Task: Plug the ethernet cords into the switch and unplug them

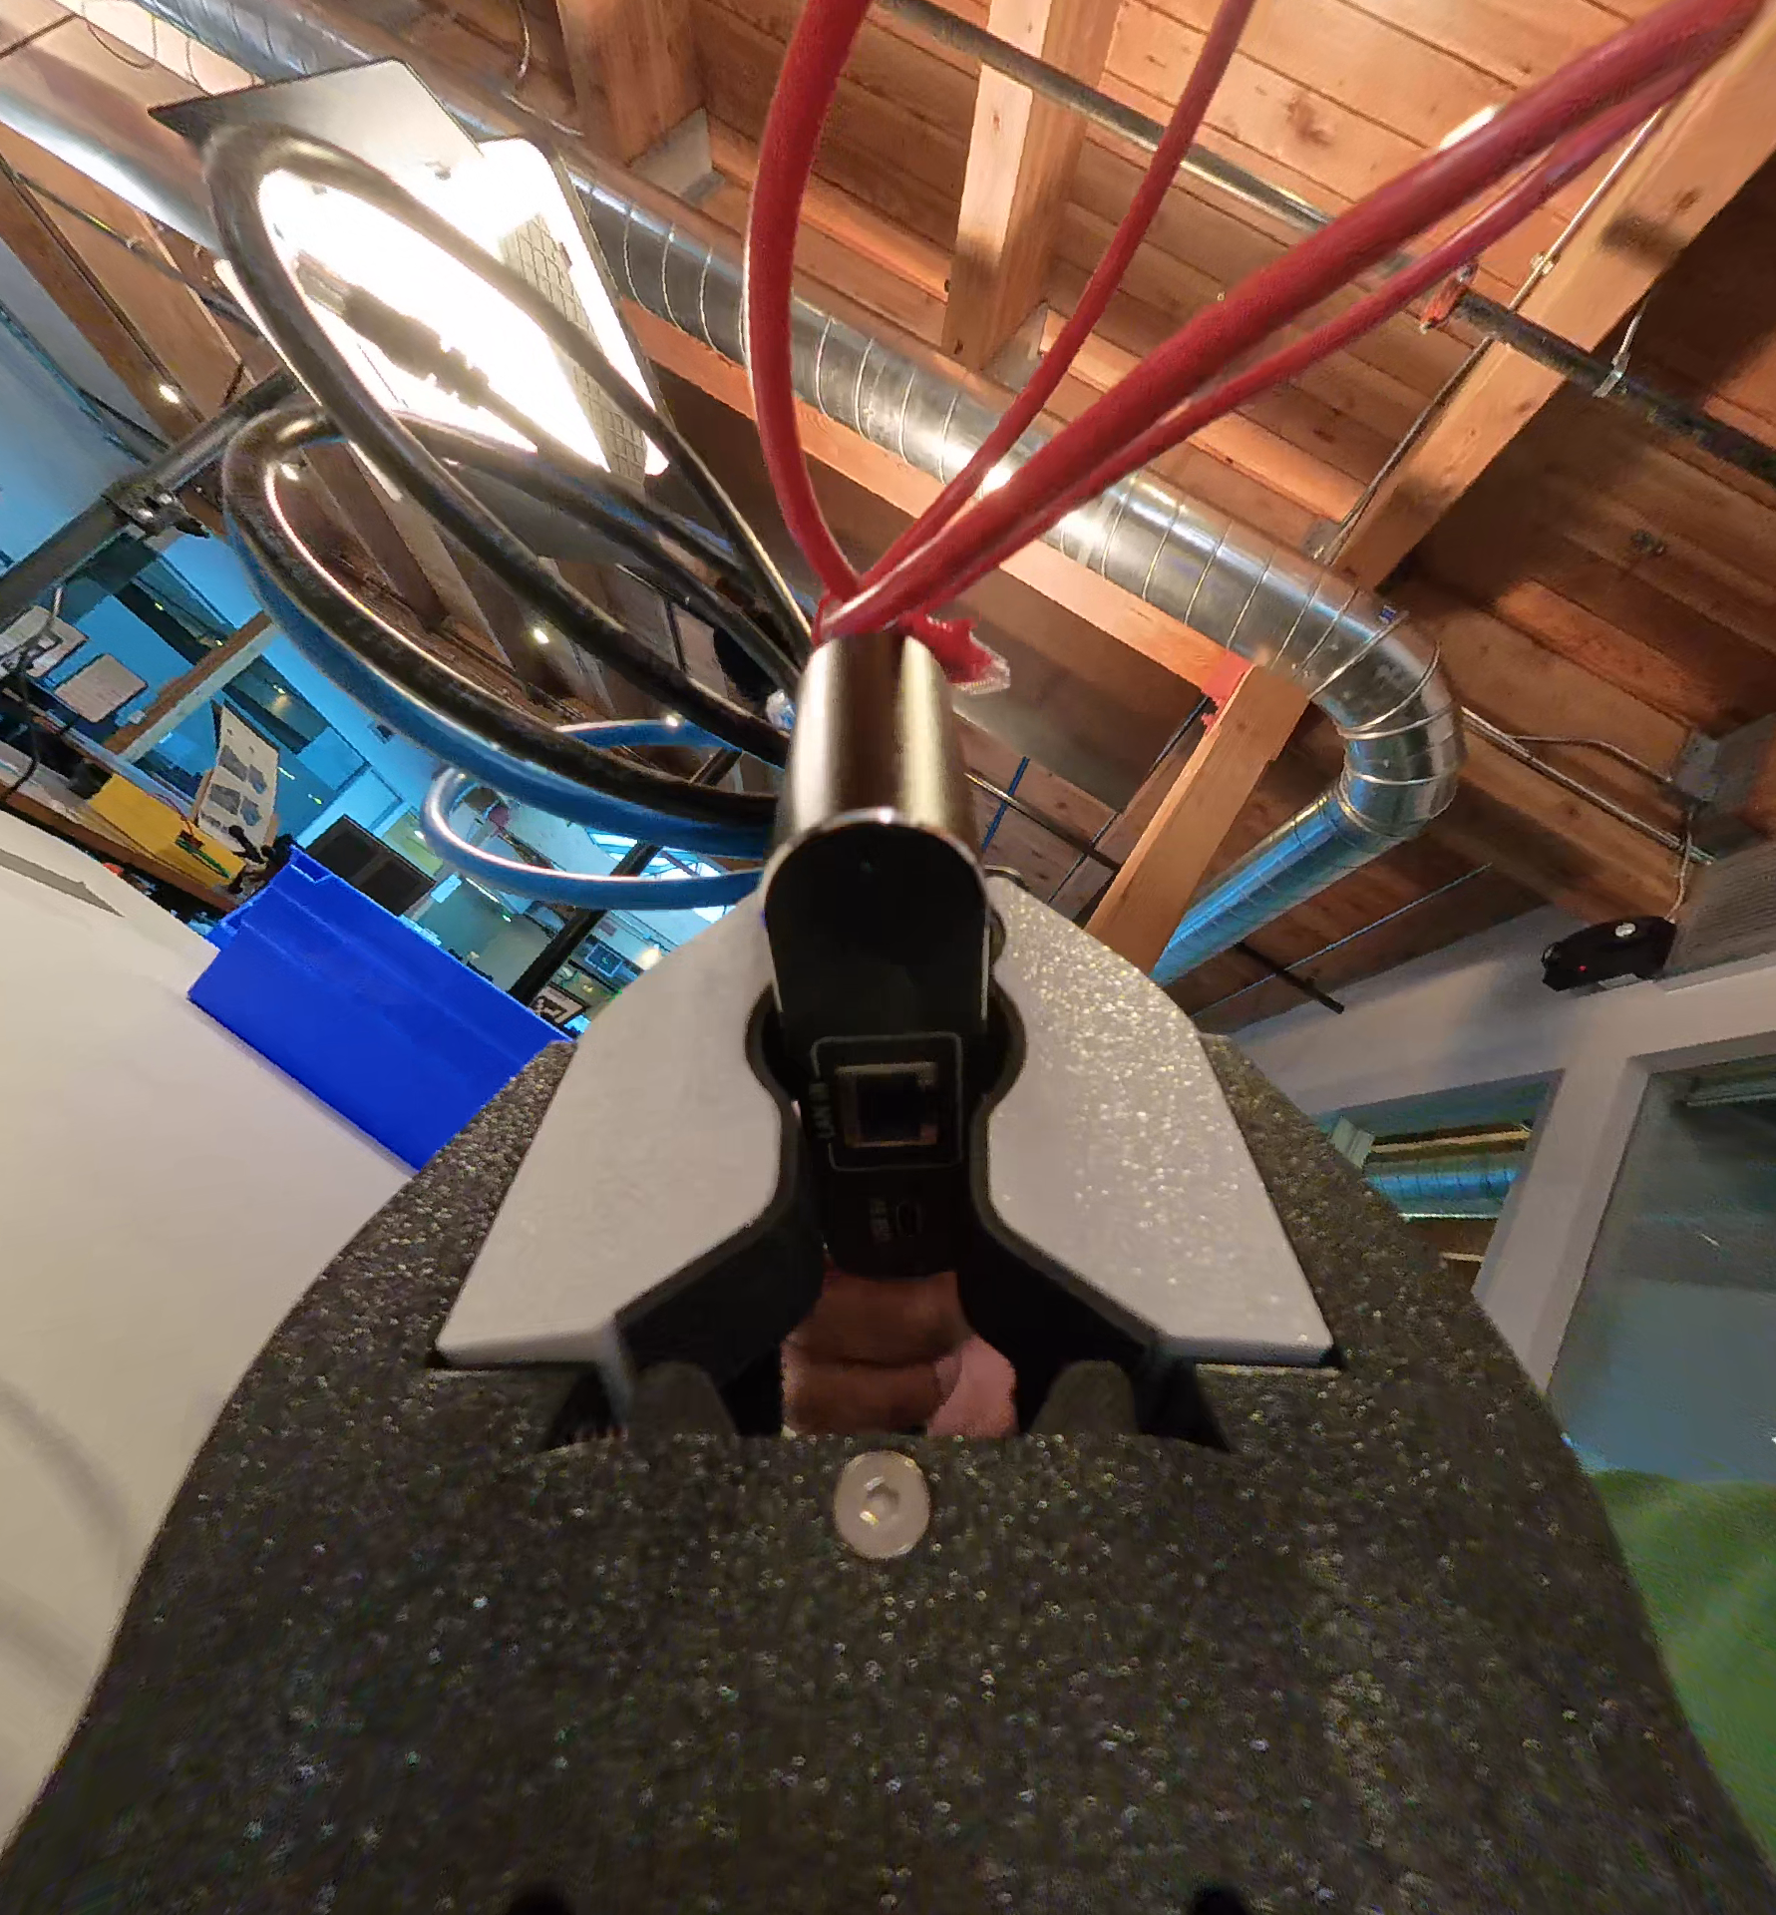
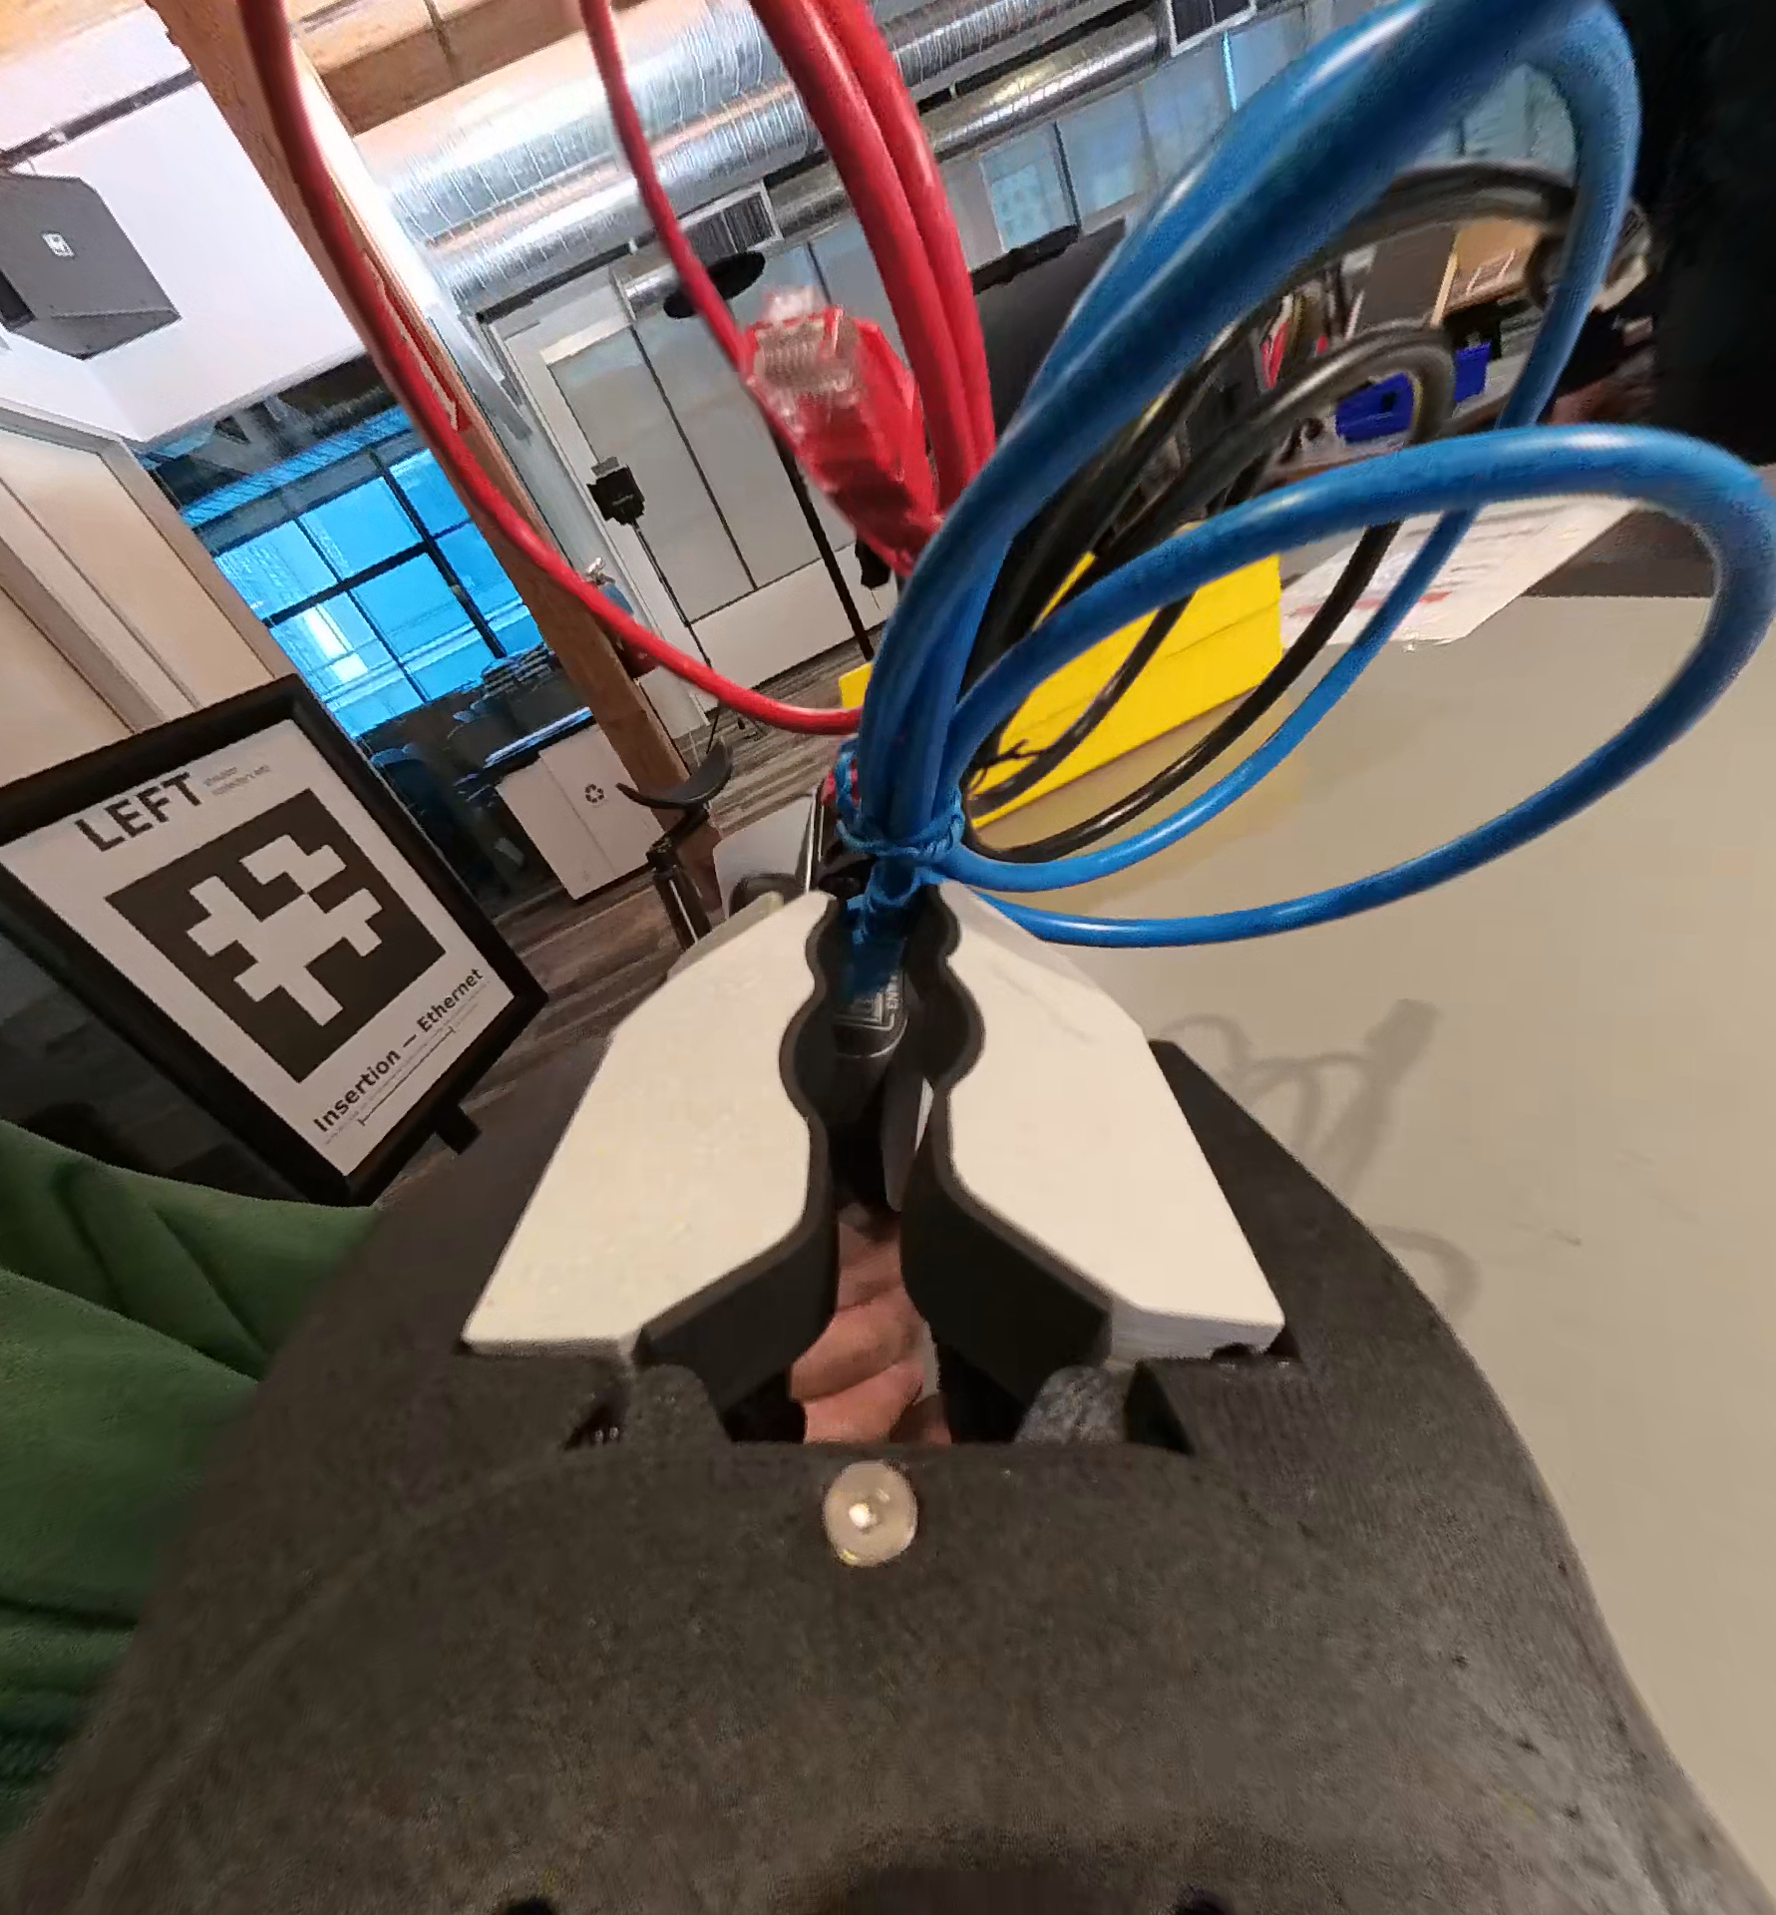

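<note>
Nearest to us in the left wrist view, our left gripper (image 1: 889, 1119) is clamped on the switch (image 1: 883, 984), a slim dark device with a metal body. Its fingers (image 1: 655, 1140) are narrowed onto its flanks, with a small gap left by the device's width. We judge it is held end-on so that the empty port (image 1: 885, 1111) on its near face stays reachable. A person's hand (image 1: 883, 1368) shows behind the jaws.

In the right wrist view, our right gripper (image 2: 878, 1036) is closed almost fully, its fingers (image 2: 1060, 1119) pinching the blue cord (image 2: 1329, 487) at or near its plug, just below the twist tie (image 2: 889, 845) that bundles the loops. We cannot tell whether the plug is seated in anything. Gripping so near the end probably gives control for steering it into a port.

Farther out, the blue loops fan to the right over a pale table (image 2: 1484, 1140), with a black cord (image 2: 1225, 725) coiled among them. The red cord (image 2: 904, 238) hangs above, its plug (image 2: 832, 415) dangling free, unplugged. In the left view the red cord's loops rise from the switch's far end. At far left stands a framed marker sign (image 2: 241, 933), and a yellow box (image 2: 1153, 663) sits beyond the loops.
</note>
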The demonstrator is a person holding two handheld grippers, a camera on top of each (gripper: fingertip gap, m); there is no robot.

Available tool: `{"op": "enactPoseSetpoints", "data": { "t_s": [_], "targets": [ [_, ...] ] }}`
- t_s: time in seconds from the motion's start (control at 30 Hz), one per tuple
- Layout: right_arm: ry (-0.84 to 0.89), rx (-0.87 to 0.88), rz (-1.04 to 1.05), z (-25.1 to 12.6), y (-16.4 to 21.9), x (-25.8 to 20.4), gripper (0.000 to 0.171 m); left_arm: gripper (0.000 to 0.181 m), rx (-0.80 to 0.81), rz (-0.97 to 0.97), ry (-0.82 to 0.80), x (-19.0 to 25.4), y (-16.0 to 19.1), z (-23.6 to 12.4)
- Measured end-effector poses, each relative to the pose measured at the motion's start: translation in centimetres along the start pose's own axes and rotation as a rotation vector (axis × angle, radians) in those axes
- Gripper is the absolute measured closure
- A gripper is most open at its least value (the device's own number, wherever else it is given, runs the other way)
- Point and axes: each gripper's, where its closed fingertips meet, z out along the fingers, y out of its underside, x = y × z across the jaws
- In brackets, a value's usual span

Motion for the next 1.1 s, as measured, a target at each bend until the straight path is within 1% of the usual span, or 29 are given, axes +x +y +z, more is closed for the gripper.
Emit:
{"op": "enactPoseSetpoints", "data": {
  "t_s": [0.1,0.2,0.33,0.47,0.57,0.63,0.7,0.77,0.8,0.83,0.93,1.03,1.1],
  "targets": [
    [-0.005,-0.043,0.003,-0.2,0.5,0.1,0.16,0.152,0.023,0.005,-0.005,-0.1,-0.3,-0.2],
    [-0.027,-0.005,0.054,0.1,0.5,0.2,0.159,0.153,0.047,-0.015,-0.009,-0.2,-0.5,-0.3],
    [-0.02,0.016,0.06,0.6,0.4,0.2,0.16,0.152,0.062,-0.025,-0.023,-0.3,-0.4,-0.4],
    [-0.014,0.055,0.065,0.5,-0.2,0.1,0.159,0.152,0.039,-0.081,-0.012,0.0,1.1,0.1],
    [-0.01,0.057,0.056,0.4,-0.3,0.0,0.16,0.153,0.051,-0.117,0.016,0.2,1.3,0.2],
    [-0.004,0.046,0.056,0.2,-0.4,0.4,0.16,0.153,0.03,-0.093,-0.009,0.0,1.3,0.3],
    [0.02,0.015,0.001,-0.2,-0.4,0.8,0.157,0.153,0.002,-0.063,-0.039,-0.2,1.4,0.4],
    [0.126,-0.036,-0.144,-0.9,-0.5,2.0,0.141,0.153,-0.029,-0.031,-0.084,-0.6,1.5,0.5],
    [0.179,-0.056,-0.251,-1.4,-0.6,2.4,0.139,0.153,-0.04,-0.02,-0.112,-0.9,1.5,0.5],
    [0.245,-0.078,-0.371,-1.9,-0.8,2.9,0.143,0.153,-0.042,-0.015,-0.134,-1.2,1.3,0.4],
    [0.434,-0.191,-0.797,-2.8,-0.6,4.2,0.143,0.153,-0.029,-0.027,-0.201,-2.4,0.3,-0.1],
    [0.513,-0.234,-1.203,-2.2,0.0,3.9,0.141,0.153,-0.064,-0.019,-0.292,-3.6,-0.1,-0.5],
    [0.528,-0.249,-1.374,-1.3,0.9,3.7,0.139,0.153,-0.125,0.024,-0.35,-4.2,0.1,-0.7]
  ]
}}
